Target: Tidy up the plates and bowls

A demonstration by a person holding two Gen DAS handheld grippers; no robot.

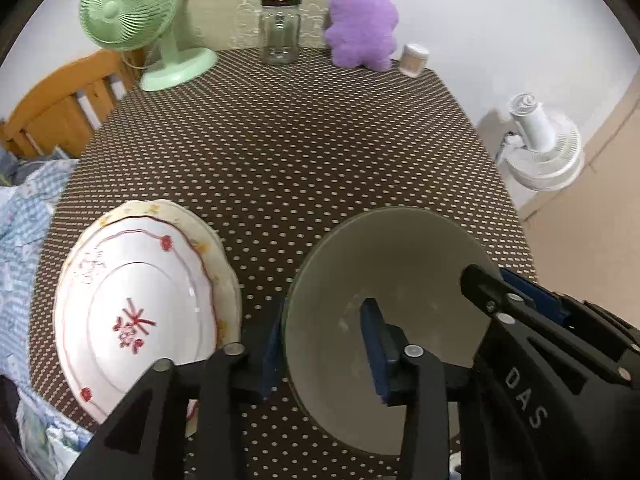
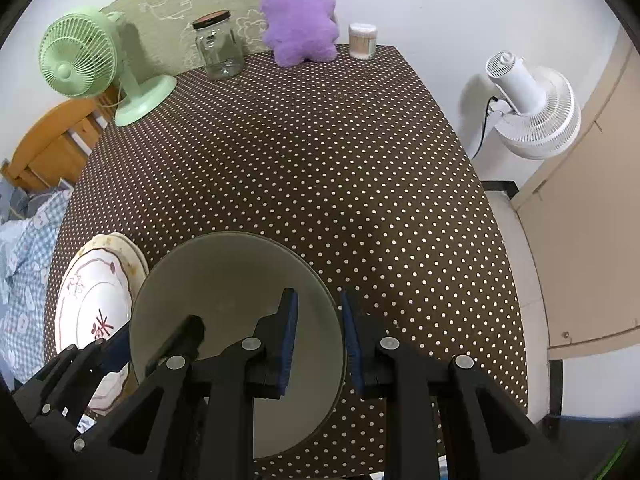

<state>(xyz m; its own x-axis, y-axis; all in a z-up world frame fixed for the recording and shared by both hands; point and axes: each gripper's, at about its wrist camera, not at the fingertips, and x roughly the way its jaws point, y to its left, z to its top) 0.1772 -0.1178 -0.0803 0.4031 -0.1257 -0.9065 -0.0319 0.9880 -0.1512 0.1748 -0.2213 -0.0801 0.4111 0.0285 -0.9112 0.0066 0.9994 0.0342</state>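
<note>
A grey-green bowl (image 1: 384,280) sits near the front edge of the dotted table (image 1: 288,152). My left gripper (image 1: 320,344) straddles its left rim, one blue pad inside and one outside, with gaps to the wall. My right gripper (image 2: 318,340) straddles its right rim (image 2: 336,320) the same way; it shows in the left wrist view (image 1: 516,300). Left of the bowl (image 2: 224,280) lies a stack of two plates (image 1: 136,304), a white one with red marks on a cream one; the stack shows in the right wrist view (image 2: 96,300).
At the table's far edge stand a green fan (image 1: 132,20), a glass jar (image 1: 280,28), a purple plush toy (image 1: 364,24) and a small container (image 1: 414,58). A white fan (image 2: 528,108) stands right of the table. Blue bedding (image 1: 24,220) and a wooden chair (image 1: 60,96) are on the left.
</note>
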